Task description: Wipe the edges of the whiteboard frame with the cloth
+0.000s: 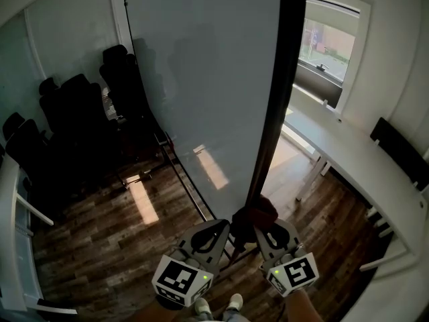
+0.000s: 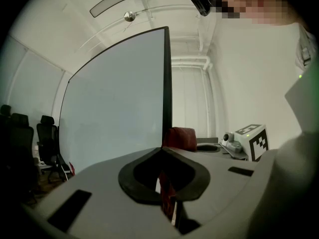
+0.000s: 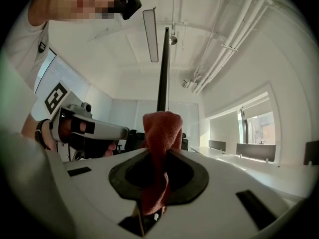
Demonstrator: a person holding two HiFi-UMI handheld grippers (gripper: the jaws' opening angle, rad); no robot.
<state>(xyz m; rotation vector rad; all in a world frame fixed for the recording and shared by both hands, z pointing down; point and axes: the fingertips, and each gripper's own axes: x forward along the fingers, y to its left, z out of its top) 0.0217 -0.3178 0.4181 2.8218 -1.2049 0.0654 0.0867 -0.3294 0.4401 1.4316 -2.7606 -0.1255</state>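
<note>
The whiteboard [image 1: 208,79] stands upright, its black frame edge [image 1: 275,99] running down toward me. A dark red cloth [image 1: 256,213] is bunched against the bottom of that edge. My right gripper [image 1: 258,228] is shut on the cloth, which sticks up past its jaw tips in the right gripper view, cloth [image 3: 162,128], against the frame edge [image 3: 163,68]. My left gripper [image 1: 224,225] sits just left of the cloth, its jaws together. In the left gripper view a red strip of cloth [image 2: 167,195] lies between them, below the frame edge [image 2: 168,83].
Several black chairs [image 1: 74,113] crowd the left wall. A long white desk [image 1: 362,159] runs along the right under a window [image 1: 328,45]. The board's stand bars [image 1: 181,173] lie on the wooden floor. A person's shoes [image 1: 218,306] show below the grippers.
</note>
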